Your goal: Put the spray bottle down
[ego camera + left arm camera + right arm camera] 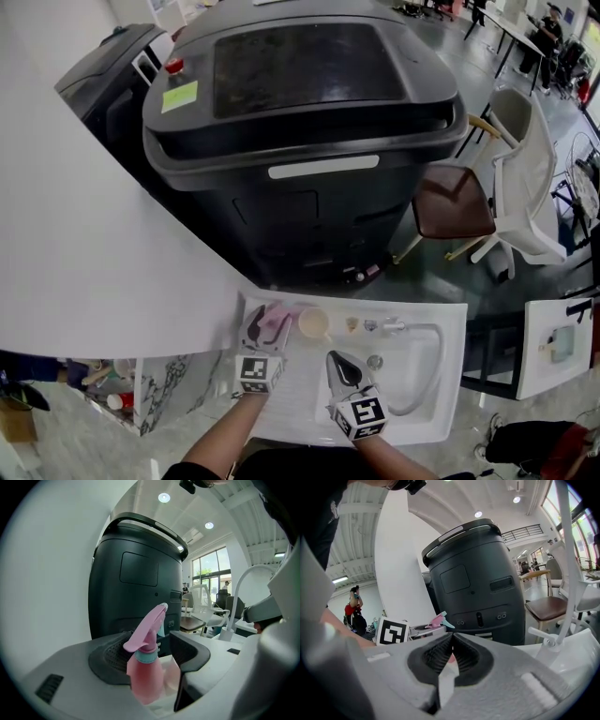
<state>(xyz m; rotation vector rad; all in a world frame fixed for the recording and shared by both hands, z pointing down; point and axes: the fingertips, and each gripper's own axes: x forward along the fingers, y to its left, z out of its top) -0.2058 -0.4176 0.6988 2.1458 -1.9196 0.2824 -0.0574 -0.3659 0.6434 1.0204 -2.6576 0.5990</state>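
A pink spray bottle (274, 324) with a pink trigger head stands upright on the back left corner of the white sink unit (441, 394). My left gripper (265, 328) sits around it. In the left gripper view the spray bottle (146, 672) is between the jaws of the left gripper (153, 644); it rests beside the left pad and a gap shows at the right pad, so the jaws are open. My right gripper (336, 360) hovers over the basin to the right, and its jaws meet at the tips with nothing between them (451, 637). From there the bottle's head (436, 620) shows at the left.
A beige cup (313, 324) stands just right of the bottle, with small fittings and a curved white faucet (427, 330) further right. A big black machine (300, 122) rises behind the sink. A brown-seated chair (455, 202) stands at right, a white curved wall (75, 234) at left.
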